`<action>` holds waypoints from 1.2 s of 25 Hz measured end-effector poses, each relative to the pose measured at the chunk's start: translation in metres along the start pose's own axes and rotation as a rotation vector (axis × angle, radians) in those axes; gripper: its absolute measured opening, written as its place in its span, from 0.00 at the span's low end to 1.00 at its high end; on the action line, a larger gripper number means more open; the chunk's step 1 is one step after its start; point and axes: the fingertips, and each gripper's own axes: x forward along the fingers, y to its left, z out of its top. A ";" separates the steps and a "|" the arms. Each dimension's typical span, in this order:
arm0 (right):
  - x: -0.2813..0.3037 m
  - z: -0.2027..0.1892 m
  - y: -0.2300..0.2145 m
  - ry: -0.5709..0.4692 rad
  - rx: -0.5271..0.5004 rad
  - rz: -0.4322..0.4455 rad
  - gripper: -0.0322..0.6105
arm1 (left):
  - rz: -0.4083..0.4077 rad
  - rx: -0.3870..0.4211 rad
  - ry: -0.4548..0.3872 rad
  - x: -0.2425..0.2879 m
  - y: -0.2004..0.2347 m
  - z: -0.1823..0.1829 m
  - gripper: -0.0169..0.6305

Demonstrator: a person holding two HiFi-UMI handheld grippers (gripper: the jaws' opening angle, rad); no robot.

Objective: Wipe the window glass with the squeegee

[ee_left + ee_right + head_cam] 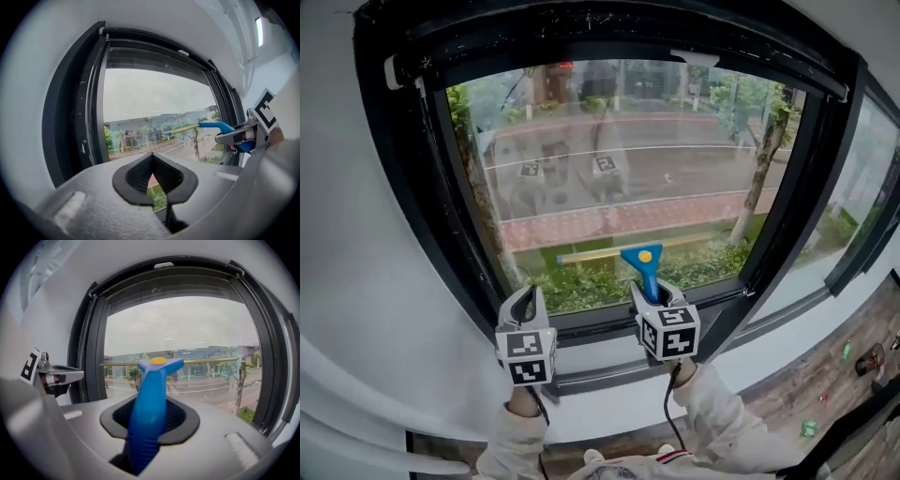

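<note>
The squeegee (pixel 643 265) has a blue handle with a yellow button and a long brass-coloured blade bar (pixel 591 253). The blade lies level against the lower part of the window glass (pixel 619 159). My right gripper (pixel 659 298) is shut on the handle; in the right gripper view the squeegee (pixel 154 390) stands upright between the jaws of the right gripper (pixel 152 404). My left gripper (pixel 525 305) hovers at the window's lower left corner, shut and holding nothing. The left gripper (pixel 152 157) faces the glass, with the squeegee (pixel 220 126) off to its right.
A thick black frame (pixel 422 216) surrounds the pane, with a dark sill rail (pixel 600 375) just below both grippers. White wall (pixel 356 281) lies to the left. A second framed pane (pixel 862 197) adjoins on the right. Both grippers are faintly mirrored in the glass.
</note>
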 end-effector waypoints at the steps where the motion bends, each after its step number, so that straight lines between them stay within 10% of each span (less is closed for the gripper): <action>1: 0.006 0.018 0.018 -0.019 -0.011 0.011 0.23 | 0.008 0.009 -0.009 -0.003 0.019 0.011 0.03; 15: 0.002 0.260 0.092 -0.294 -0.080 0.103 0.23 | 0.035 0.019 -0.169 0.002 0.059 0.182 0.03; 21: 0.005 0.314 0.097 -0.327 -0.104 0.102 0.23 | -0.051 -0.080 -0.184 0.008 0.063 0.228 0.03; 30: 0.010 0.366 0.097 -0.357 -0.118 0.081 0.23 | -0.007 0.020 -0.182 0.019 0.073 0.265 0.03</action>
